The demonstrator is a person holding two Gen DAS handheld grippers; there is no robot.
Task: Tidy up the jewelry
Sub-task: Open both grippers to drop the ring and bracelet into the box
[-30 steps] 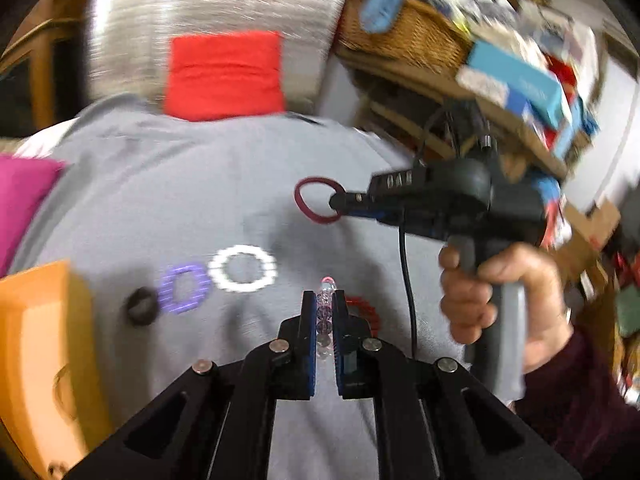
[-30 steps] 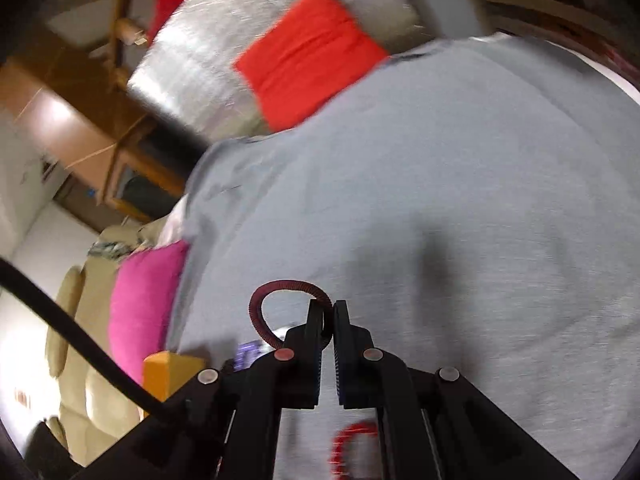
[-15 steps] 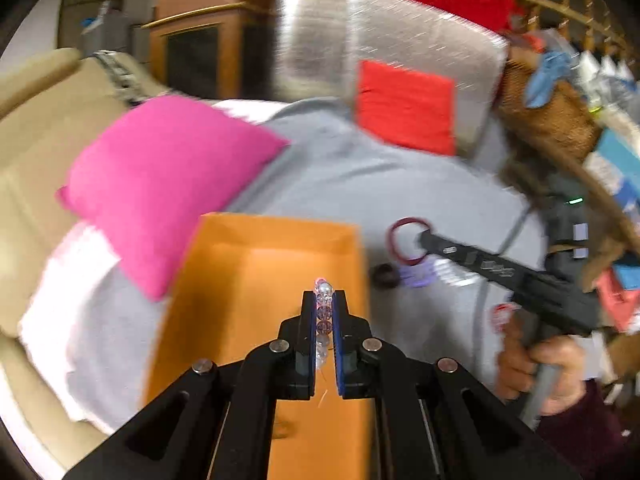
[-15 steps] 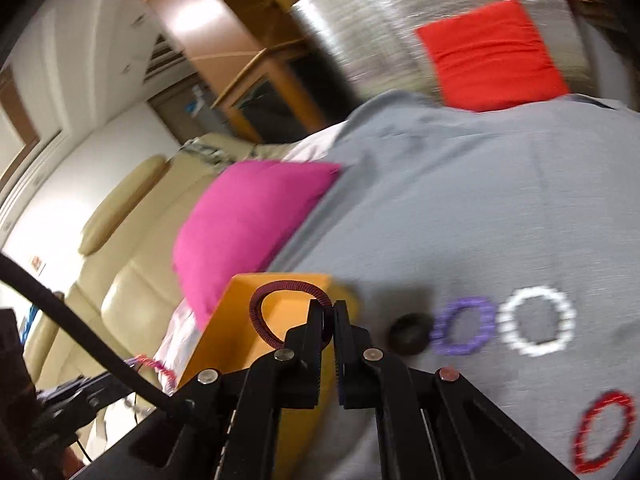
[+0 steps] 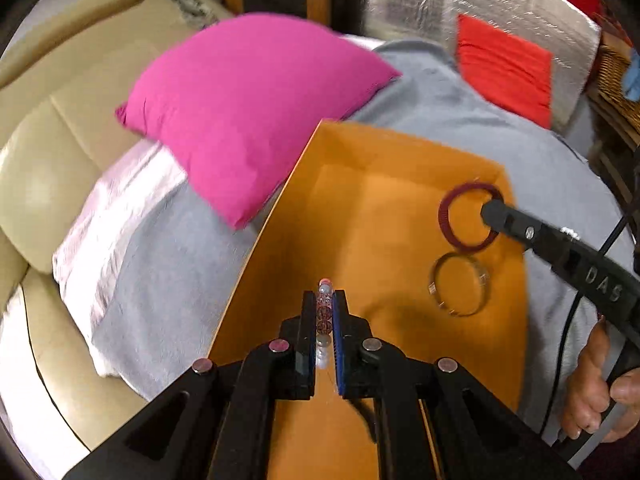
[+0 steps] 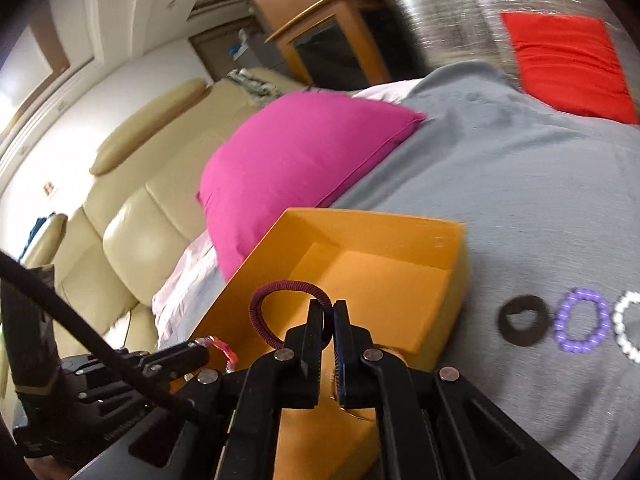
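Observation:
An open orange box [image 5: 400, 216] lies on the grey cloth; it also shows in the right wrist view [image 6: 384, 280]. My left gripper [image 5: 325, 304] is shut on a beaded bracelet [image 5: 324, 312] and holds it over the box. My right gripper [image 6: 329, 312] is shut on a dark red ring bracelet [image 6: 276, 300] above the box; that bracelet also shows in the left wrist view [image 5: 452, 216]. A thin metal bangle [image 5: 460, 284] lies inside the box. A black ring [image 6: 522, 320], a purple bead bracelet [image 6: 582, 320] and a white bead bracelet [image 6: 626, 328] lie on the cloth right of the box.
A pink cushion [image 5: 248, 100] rests against the box's far left side. A cream sofa [image 5: 40, 152] runs along the left. A silver cushion with a red patch [image 5: 504, 60] stands at the back. A wicker basket [image 5: 616, 76] sits at the far right.
Both grippers have swung left from the cloth to over the orange box, each still holding its bracelet. The metal bangle in the box has come into view.

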